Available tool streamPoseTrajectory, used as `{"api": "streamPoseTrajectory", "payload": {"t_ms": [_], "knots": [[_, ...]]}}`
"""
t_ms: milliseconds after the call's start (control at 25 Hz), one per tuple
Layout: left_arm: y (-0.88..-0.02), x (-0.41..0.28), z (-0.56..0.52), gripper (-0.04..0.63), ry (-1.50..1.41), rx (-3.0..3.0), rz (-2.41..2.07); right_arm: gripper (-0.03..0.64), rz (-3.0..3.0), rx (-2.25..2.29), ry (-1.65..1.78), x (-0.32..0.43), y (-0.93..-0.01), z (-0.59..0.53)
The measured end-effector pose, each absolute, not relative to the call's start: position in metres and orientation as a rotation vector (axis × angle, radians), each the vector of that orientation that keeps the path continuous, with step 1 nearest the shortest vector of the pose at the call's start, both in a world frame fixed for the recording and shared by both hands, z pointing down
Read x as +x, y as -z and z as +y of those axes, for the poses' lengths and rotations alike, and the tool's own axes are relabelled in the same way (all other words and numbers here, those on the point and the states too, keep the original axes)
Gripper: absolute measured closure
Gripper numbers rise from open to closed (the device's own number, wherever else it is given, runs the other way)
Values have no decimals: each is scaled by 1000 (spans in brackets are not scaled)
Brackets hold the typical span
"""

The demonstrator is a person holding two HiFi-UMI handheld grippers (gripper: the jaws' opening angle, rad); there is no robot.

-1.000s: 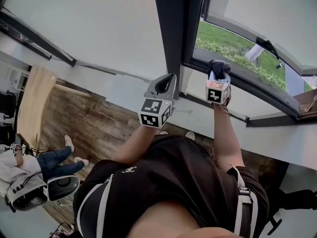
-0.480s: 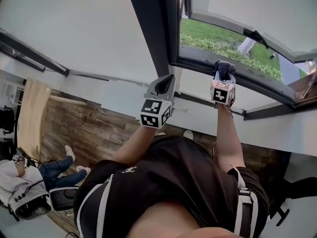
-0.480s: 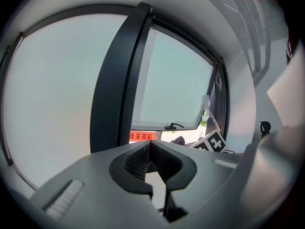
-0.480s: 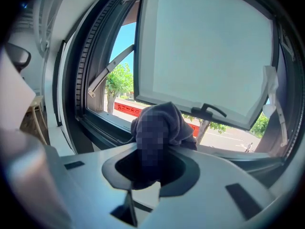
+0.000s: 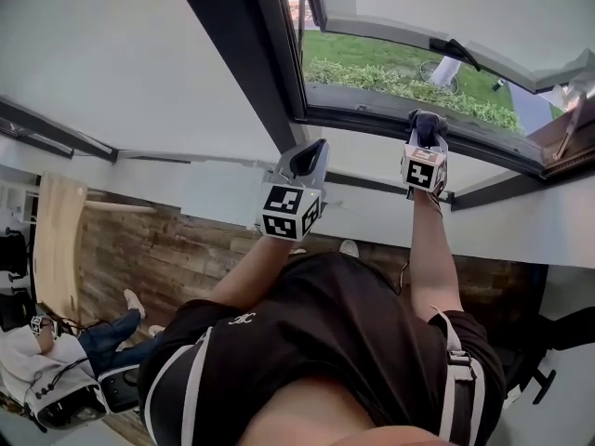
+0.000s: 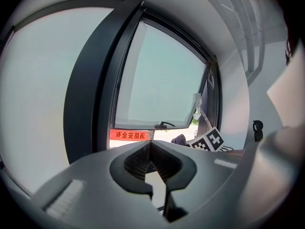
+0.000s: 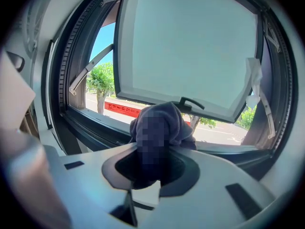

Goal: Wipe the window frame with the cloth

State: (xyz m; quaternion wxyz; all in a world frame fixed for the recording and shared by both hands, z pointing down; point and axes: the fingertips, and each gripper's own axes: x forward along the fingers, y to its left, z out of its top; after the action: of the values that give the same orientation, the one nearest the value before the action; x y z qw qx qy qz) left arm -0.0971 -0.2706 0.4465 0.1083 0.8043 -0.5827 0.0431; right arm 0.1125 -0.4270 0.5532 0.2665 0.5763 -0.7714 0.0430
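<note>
Cloth point(image 7: 161, 123): dark, bunched, pinched in the jaws of the right gripper point(image 7: 152, 168), its bulk bulging out past the tips; it sits at the bottom rail of the window frame point(image 7: 90, 128); actual contact with the rail not clear. Frame dark grey; sash point(image 7: 190, 46) swung outward, black handle point(image 7: 191, 103) on its lower edge.

Left gripper point(image 6: 150, 144): jaws pressed together at the tips, nothing between them; apart from the frame, to the left of the right gripper, pointing toward the dark upright point(image 6: 90, 80).

Writing: red banner point(image 6: 127, 135) outside with white Chinese characters, too small to read with confidence; small white logo point(image 5: 244, 319) on the person's black shirt, illegible; black-and-white square markers on both gripper cubes.

Outside: grass point(image 5: 390, 63); trees point(image 7: 102, 78). Below, in the head view: wood floor point(image 5: 158, 249); a second person point(image 5: 46, 370) seated at lower left.
</note>
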Motion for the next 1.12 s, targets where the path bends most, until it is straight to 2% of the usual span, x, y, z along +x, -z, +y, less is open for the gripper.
{"api": "streamPoseTrajectory", "payload": {"t_ms": [1120], "knots": [[-453,19,-324,588,-141,2519,-1501,525,-1968,1716,-164,253,-555,-447]]}}
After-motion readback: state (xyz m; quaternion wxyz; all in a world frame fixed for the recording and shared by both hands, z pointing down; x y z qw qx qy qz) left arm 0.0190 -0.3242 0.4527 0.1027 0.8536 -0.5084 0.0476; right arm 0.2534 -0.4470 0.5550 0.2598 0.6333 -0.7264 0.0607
